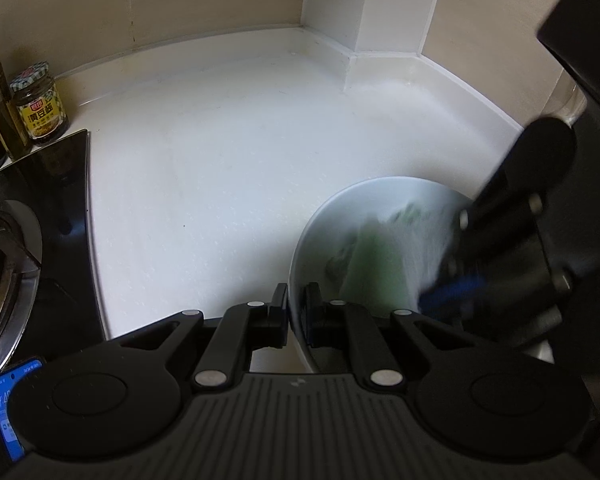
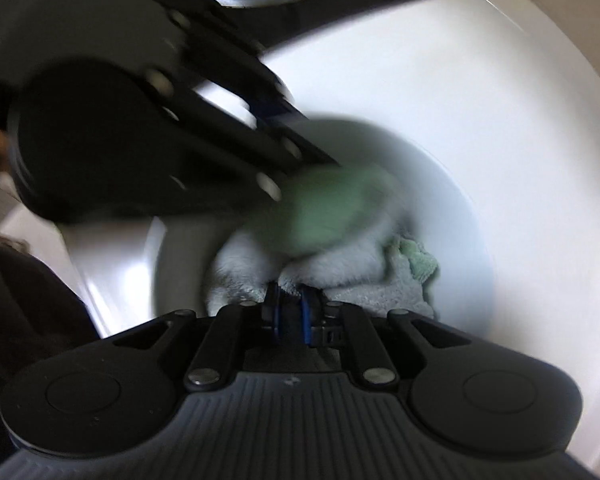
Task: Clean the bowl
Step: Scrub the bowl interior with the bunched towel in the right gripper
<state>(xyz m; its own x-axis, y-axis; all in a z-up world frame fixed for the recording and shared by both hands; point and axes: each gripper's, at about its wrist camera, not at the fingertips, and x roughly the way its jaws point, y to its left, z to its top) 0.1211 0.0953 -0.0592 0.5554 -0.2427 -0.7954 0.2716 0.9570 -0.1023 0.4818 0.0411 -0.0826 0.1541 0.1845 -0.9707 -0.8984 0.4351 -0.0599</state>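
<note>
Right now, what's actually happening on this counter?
A person with a handheld gripper in each hand is cleaning a white bowl on a white kitchen counter. The left gripper is clamped on the bowl's near rim, holding it steady. The right gripper is shut on a white and green cloth and presses it down inside the bowl; the blur suggests wiping. A gas stove sits at the left.

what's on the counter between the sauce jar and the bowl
Nothing: in the left wrist view bare white counter runs from the jar to the bowl.
</note>
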